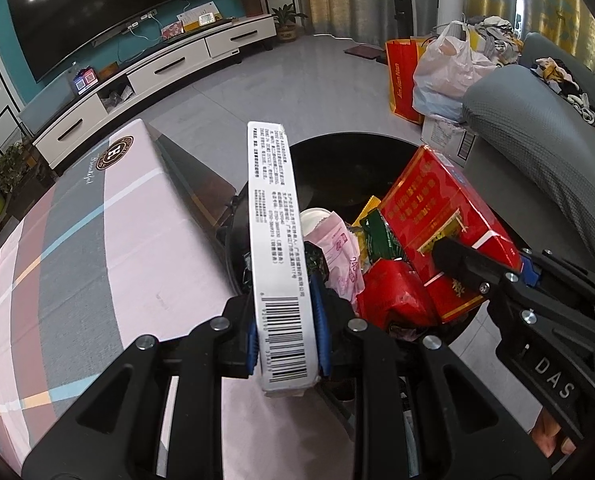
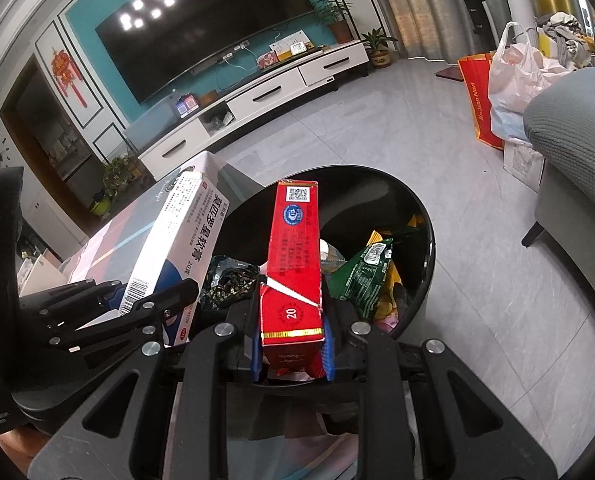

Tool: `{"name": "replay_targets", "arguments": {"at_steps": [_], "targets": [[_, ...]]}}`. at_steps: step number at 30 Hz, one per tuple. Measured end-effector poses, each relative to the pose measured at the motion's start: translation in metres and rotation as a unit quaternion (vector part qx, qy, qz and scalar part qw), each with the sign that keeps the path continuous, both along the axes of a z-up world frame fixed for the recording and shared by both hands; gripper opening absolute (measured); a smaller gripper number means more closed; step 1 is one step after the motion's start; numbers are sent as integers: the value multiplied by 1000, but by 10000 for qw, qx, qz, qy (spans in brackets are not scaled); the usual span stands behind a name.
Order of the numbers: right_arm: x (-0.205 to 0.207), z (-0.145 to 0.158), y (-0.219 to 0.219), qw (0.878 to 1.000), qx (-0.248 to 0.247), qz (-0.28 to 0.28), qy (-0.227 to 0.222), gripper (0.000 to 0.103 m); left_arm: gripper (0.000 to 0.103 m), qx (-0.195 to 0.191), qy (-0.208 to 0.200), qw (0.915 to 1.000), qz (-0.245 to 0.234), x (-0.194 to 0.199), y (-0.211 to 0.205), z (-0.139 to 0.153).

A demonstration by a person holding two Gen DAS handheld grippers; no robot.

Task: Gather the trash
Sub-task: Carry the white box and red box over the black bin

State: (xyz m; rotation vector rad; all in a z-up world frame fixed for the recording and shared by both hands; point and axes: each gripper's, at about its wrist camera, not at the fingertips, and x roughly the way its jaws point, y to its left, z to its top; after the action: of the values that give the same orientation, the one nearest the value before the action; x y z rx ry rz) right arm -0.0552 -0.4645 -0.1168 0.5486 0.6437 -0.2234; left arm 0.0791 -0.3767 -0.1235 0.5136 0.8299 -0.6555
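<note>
My left gripper [image 1: 285,320] is shut on a long white medicine box [image 1: 273,216] with a barcode, held over the near left rim of the black trash bin [image 1: 337,148]. In the right wrist view that same white box [image 2: 173,240] shows at the left. My right gripper [image 2: 291,340] is shut on a red cigarette box [image 2: 295,248], which it holds over the bin [image 2: 409,200]. From the left wrist camera the red box [image 1: 433,216] hangs at the right. Inside the bin lie a green wrapper [image 2: 365,276], a pink wrapper [image 1: 341,256] and other packets.
A table with a pink and grey checked cloth [image 1: 97,240] stands left of the bin. A grey sofa [image 1: 537,140] is at the right, with a red bag [image 1: 401,76] and a plastic bag [image 1: 445,64] behind it. A white TV cabinet [image 1: 157,76] lines the far wall.
</note>
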Motion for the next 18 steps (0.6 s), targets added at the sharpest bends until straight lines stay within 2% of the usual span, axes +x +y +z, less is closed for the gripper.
{"name": "replay_targets", "arguments": {"at_steps": [18], "targets": [[13,-7,-3,9999,-44,23,145,23,22,87,87,9999,-15,5,-6,-10]]}}
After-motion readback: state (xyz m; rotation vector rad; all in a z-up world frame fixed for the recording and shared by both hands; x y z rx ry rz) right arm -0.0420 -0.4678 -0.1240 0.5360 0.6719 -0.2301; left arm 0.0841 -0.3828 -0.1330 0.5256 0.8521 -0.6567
